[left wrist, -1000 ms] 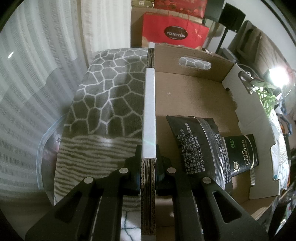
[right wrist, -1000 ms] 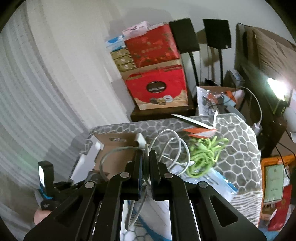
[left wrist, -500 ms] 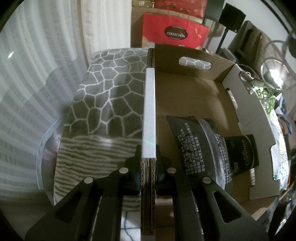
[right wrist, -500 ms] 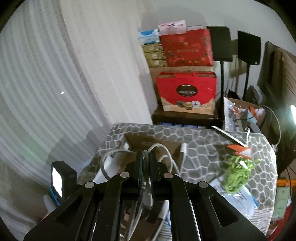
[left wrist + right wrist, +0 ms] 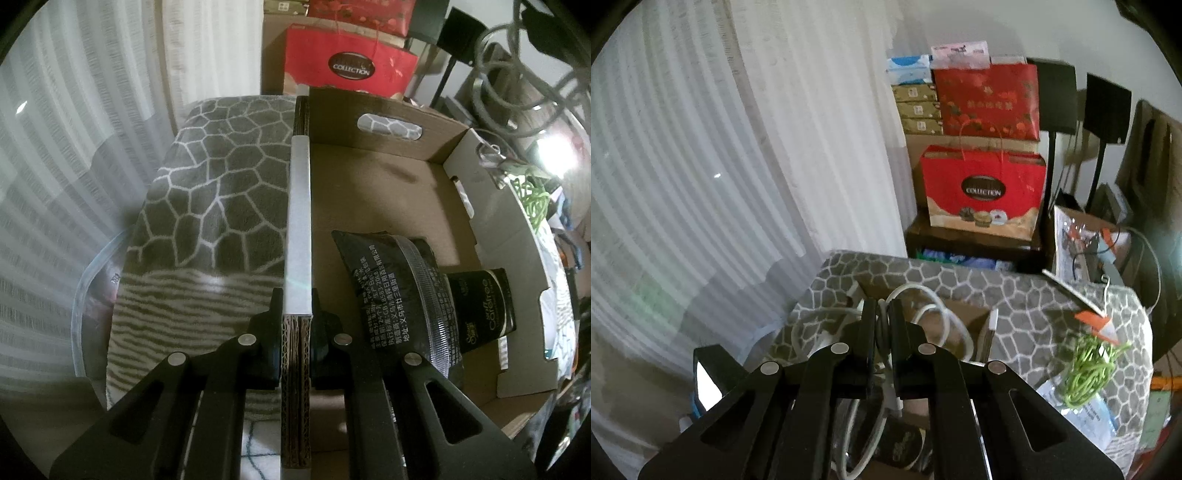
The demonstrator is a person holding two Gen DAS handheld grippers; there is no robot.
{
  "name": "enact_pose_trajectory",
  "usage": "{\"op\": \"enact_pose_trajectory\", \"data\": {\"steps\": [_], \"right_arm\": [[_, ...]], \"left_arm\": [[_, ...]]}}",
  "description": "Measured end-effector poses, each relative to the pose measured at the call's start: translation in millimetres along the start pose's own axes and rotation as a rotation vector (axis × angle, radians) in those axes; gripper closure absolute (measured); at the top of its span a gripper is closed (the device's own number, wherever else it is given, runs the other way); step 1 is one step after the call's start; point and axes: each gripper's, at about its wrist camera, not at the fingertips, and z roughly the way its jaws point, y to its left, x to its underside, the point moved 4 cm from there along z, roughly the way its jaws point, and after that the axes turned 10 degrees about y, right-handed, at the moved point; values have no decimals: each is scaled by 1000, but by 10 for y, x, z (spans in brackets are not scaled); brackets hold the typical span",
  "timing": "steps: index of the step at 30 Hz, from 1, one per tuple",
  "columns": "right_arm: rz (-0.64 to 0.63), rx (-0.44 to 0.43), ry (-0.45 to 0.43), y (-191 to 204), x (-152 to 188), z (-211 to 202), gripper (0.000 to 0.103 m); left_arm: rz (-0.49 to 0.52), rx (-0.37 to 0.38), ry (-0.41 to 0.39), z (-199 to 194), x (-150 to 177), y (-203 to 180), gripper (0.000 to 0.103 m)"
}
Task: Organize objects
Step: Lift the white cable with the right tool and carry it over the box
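Observation:
My left gripper is shut on the left wall of an open cardboard box that sits on a grey patterned blanket. In the box lie a black foil pouch and a black coffee packet. My right gripper is shut on a coiled white cable and holds it above the box. The cable also hangs at the top right of the left wrist view.
A green cord bundle and papers lie on the blanket to the right of the box. Red gift bags and stacked boxes stand behind. White curtains hang at left. A clear plastic tub rim shows at left.
My right gripper has carried the white cable leftward, from over the green cord to over the box. The cable now shows in the left wrist view. The left gripper has not moved.

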Motion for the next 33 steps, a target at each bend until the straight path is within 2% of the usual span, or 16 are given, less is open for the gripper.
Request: {"op": "enact_pose_trajectory", "data": {"steps": [10, 16, 19, 24, 26, 28, 33], "right_arm": [[12, 4, 45, 16, 65, 304, 97], [-13, 70, 70, 12, 125, 543, 97], [-33, 73, 106, 41, 160, 694, 96], [-59, 91, 134, 85, 257, 849, 85], [-77, 108, 146, 102, 290, 885, 65], [-97, 141, 155, 108, 319, 924, 53], [-93, 144, 184, 63, 379, 949, 37]], "left_arm": [[-1, -2, 0, -1, 2, -11, 93], [-2, 0, 1, -1, 4, -18, 93], [-3, 0, 1, 0, 6, -24, 93], [-2, 0, 1, 1, 3, -17, 93], [-2, 0, 1, 1, 1, -14, 93], [-3, 0, 1, -1, 8, -25, 93], [-5, 3, 4, -4, 10, -28, 93]]}}
